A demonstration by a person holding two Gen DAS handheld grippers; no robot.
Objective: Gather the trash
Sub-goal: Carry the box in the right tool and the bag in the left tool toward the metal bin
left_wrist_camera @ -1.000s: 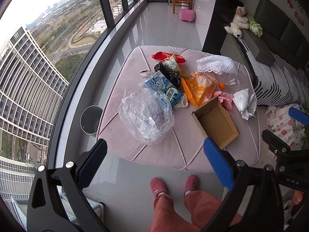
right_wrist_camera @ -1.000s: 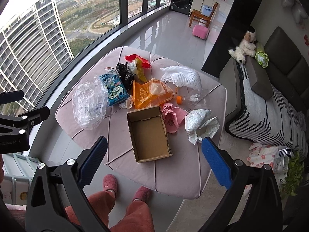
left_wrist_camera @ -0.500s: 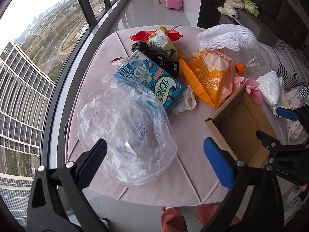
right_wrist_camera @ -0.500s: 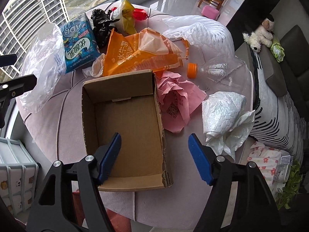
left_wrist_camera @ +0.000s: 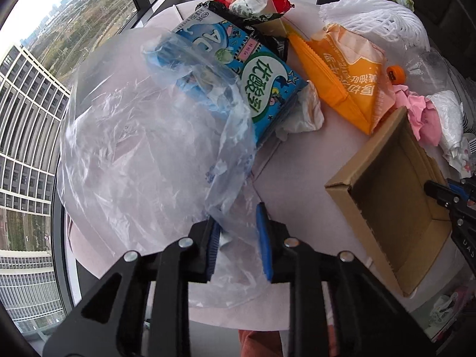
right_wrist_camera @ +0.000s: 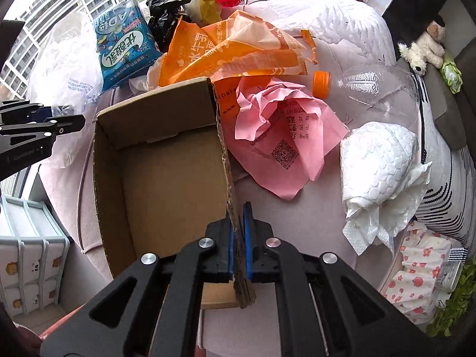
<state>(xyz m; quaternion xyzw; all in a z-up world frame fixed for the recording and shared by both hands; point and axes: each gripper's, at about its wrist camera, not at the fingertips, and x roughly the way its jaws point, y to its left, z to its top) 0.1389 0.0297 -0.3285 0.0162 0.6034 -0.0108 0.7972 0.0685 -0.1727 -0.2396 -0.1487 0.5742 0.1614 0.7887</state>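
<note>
Trash lies on a pink ottoman (left_wrist_camera: 285,175). My left gripper (left_wrist_camera: 238,238) has its jaws partly closed around a fold of a clear plastic bag (left_wrist_camera: 142,148). My right gripper (right_wrist_camera: 238,238) is shut on the right wall of an open cardboard box (right_wrist_camera: 166,178), also seen in the left wrist view (left_wrist_camera: 392,190). Behind lie a blue carton (left_wrist_camera: 238,89), an orange bag (right_wrist_camera: 226,50), pink crumpled paper (right_wrist_camera: 282,136), a clear bottle with orange cap (right_wrist_camera: 321,84), a white paper wad (right_wrist_camera: 380,166) and a black bag (right_wrist_camera: 160,15).
A white foam net (left_wrist_camera: 377,20) lies at the ottoman's far side. A striped sofa (right_wrist_camera: 449,163) with plush toys (right_wrist_camera: 422,47) stands to the right. A pale drawer unit (right_wrist_camera: 26,255) stands at the left. Large windows (left_wrist_camera: 29,89) run along the left.
Both grippers have moved down and forward to the ottoman and closed: the left around the clear plastic bag, the right onto the cardboard box wall.
</note>
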